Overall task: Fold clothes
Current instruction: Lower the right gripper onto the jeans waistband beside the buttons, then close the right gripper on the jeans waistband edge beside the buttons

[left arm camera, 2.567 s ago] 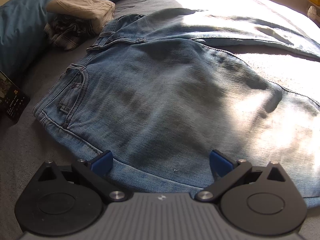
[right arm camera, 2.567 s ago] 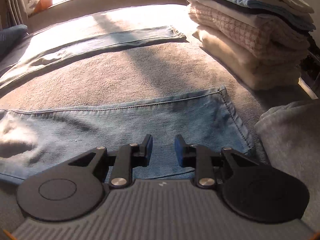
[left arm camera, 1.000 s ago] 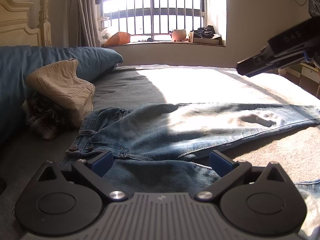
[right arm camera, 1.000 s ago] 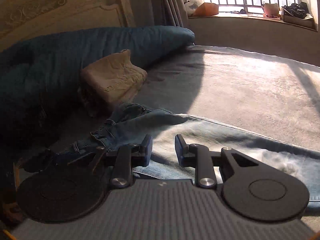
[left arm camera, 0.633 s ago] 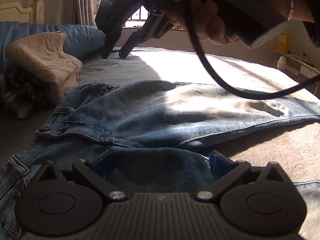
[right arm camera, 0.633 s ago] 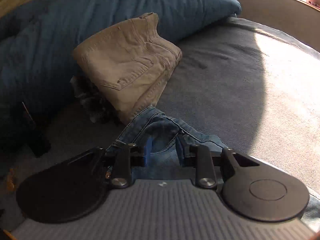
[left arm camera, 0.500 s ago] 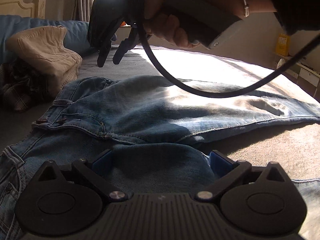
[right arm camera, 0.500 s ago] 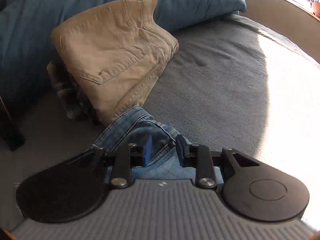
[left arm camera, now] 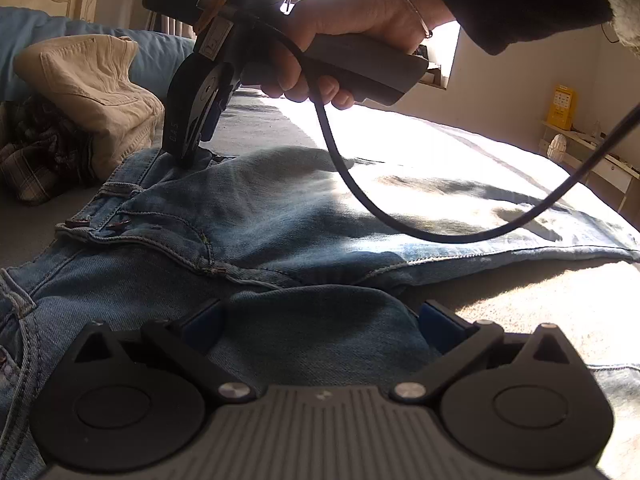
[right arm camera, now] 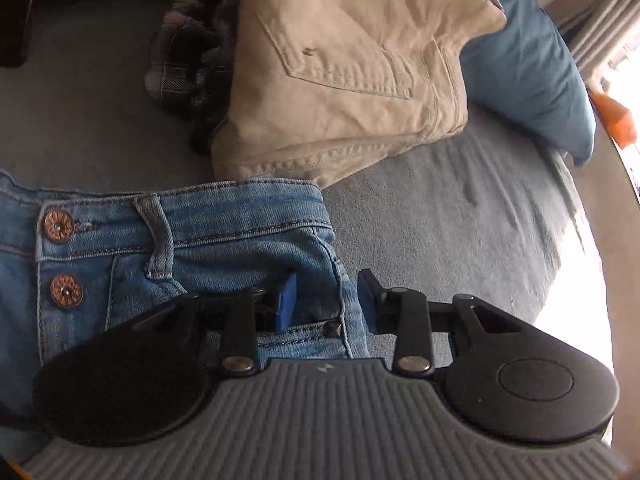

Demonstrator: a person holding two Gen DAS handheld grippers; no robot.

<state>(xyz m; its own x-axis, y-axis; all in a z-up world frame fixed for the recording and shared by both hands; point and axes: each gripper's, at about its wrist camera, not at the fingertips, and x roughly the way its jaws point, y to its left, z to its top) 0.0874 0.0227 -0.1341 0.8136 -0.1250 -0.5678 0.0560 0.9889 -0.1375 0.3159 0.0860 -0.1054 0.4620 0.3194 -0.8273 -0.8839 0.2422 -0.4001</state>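
The right gripper (right arm camera: 326,300) straddles the blue jeans' (right arm camera: 208,248) waistband corner, jaws opening — folded beige trousers (right arm camera: 344,68) lie just beyond.

Left wrist view sits low over the jeans (left arm camera: 280,216), facing along the bed (left arm camera: 460,148) toward the window. Right wrist view looks steeply down, close on the waistband corner (right arm camera: 256,216). Shared ground — the jeans' waist end, the folded beige trousers (left arm camera: 92,92) and the blue pillow (right arm camera: 528,76).

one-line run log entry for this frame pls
task: fold jeans | left gripper: open, over crotch fold | right gripper: opening, straddling waistband corner | beige trousers: folded beside | fold: not yet done
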